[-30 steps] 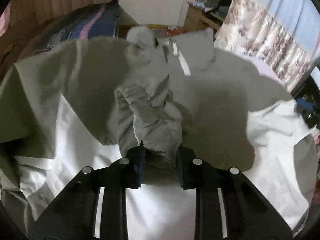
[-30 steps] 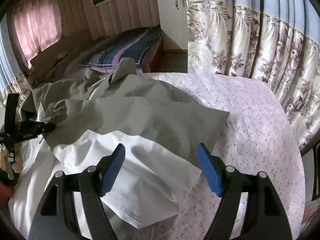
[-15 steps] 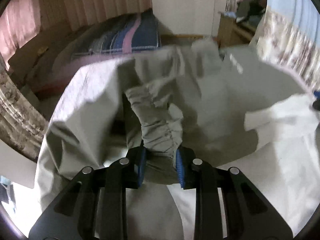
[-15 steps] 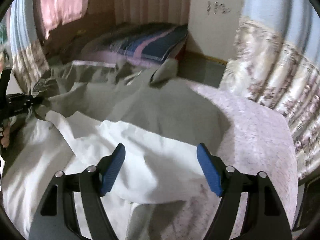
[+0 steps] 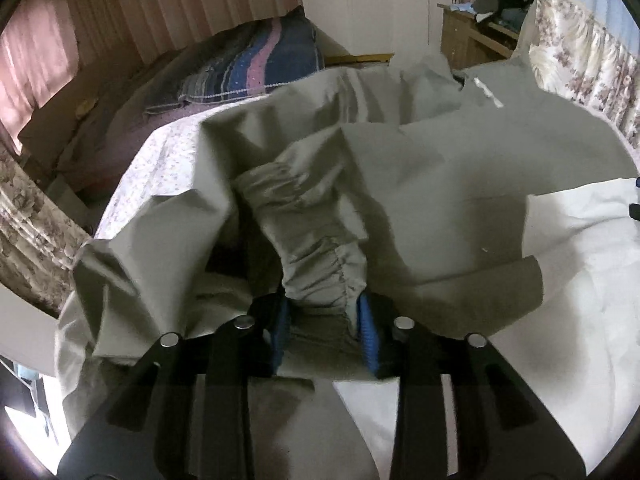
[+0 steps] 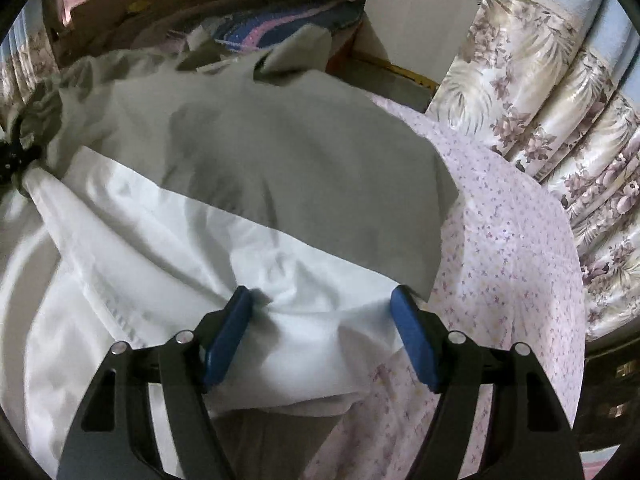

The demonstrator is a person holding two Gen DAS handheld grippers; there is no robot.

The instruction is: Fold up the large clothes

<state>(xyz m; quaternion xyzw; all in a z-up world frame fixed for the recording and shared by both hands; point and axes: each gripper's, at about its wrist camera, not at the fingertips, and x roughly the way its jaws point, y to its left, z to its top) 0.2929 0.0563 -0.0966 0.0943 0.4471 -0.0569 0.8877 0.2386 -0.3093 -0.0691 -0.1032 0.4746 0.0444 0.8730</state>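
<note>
A large grey-green jacket point(image 5: 460, 184) with a white lining point(image 5: 580, 280) lies crumpled on a flowered sheet. My left gripper point(image 5: 324, 320) is shut on the gathered elastic cuff of a sleeve point(image 5: 320, 256) and holds it lifted. In the right wrist view the jacket point(image 6: 280, 160) spreads ahead with its white lining point(image 6: 180, 248) turned up. My right gripper point(image 6: 320, 332) is open, its blue pads point(image 6: 228, 332) astride a fold of the lining. The left gripper shows at the far left edge point(image 6: 16, 156).
The flowered sheet point(image 6: 500, 280) covers the surface to the right. Flowered curtains point(image 6: 560, 100) hang at the right. A striped blanket point(image 5: 256, 64) lies on a bed behind. A wooden desk point(image 5: 476, 36) with clutter stands at the back right.
My left gripper has pulled the cuff back and to the left, dragging the sleeve off the jacket body. My right gripper has moved forward and down onto the white lining.
</note>
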